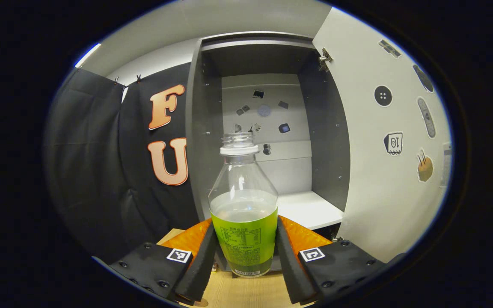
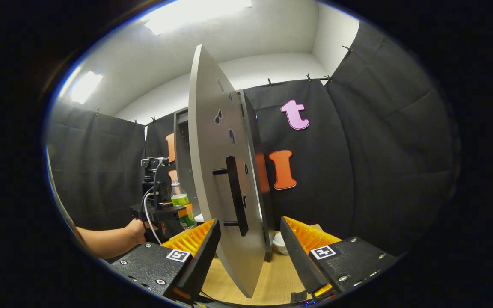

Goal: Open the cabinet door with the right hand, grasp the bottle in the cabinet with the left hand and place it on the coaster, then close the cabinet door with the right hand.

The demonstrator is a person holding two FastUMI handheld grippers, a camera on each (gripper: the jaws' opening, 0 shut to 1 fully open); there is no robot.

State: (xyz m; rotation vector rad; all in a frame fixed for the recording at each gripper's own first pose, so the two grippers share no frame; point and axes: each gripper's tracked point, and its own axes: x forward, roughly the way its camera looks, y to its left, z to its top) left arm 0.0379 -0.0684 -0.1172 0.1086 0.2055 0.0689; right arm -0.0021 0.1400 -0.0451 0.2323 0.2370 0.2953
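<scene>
A clear capless bottle (image 1: 243, 205) with a green label and some liquid stands upright between the fingers of my left gripper (image 1: 245, 223), which is shut on its labelled lower part. It is held in front of the open cabinet (image 1: 263, 128), outside the white shelf (image 1: 310, 207). In the right gripper view the same bottle (image 2: 181, 209) shows far left in the other gripper, held by a hand (image 2: 137, 231). My right gripper (image 2: 250, 220) is open, its fingers on either side of the cabinet door (image 2: 212, 171), just below the black handle (image 2: 234, 196).
The open door (image 1: 383, 149) with stickers fills the right of the left gripper view. Wooden tabletop (image 1: 238, 293) lies under the bottle. A small white round object (image 2: 278, 243) sits on the table behind the door. Black cloth walls surround the booth.
</scene>
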